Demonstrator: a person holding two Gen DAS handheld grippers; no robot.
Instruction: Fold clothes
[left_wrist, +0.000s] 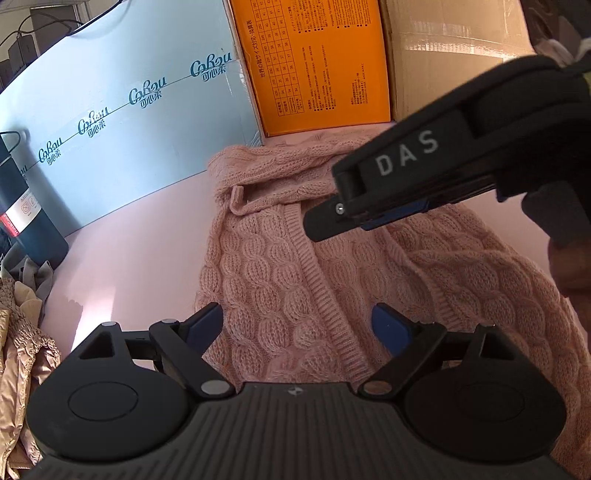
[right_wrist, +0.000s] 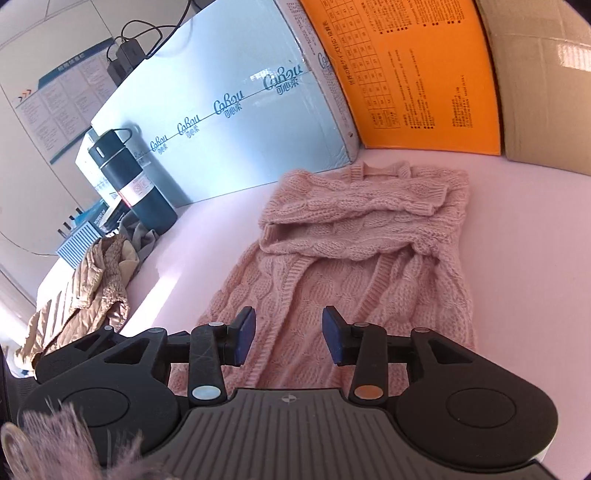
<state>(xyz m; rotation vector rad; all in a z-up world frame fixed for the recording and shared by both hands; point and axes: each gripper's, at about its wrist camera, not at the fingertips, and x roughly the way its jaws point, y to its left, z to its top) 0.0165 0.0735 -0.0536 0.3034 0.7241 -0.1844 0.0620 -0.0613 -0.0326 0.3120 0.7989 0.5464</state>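
Observation:
A pink cable-knit cardigan (left_wrist: 280, 266) lies on the pink table, its sleeves folded across the top end; it also shows in the right wrist view (right_wrist: 354, 258). My left gripper (left_wrist: 297, 323) is open, empty, low over the cardigan's near part. My right gripper (right_wrist: 289, 334) is open and empty above the cardigan's near end. In the left wrist view the right gripper (left_wrist: 332, 218) comes in from the right over the garment's middle, seen side-on.
A pale blue carton (right_wrist: 229, 125), an orange box (right_wrist: 417, 74) and a brown carton (right_wrist: 543, 81) wall the table's far side. A dark flask (right_wrist: 136, 184) stands at the left. A beige garment pile (right_wrist: 85, 291) lies at the left edge.

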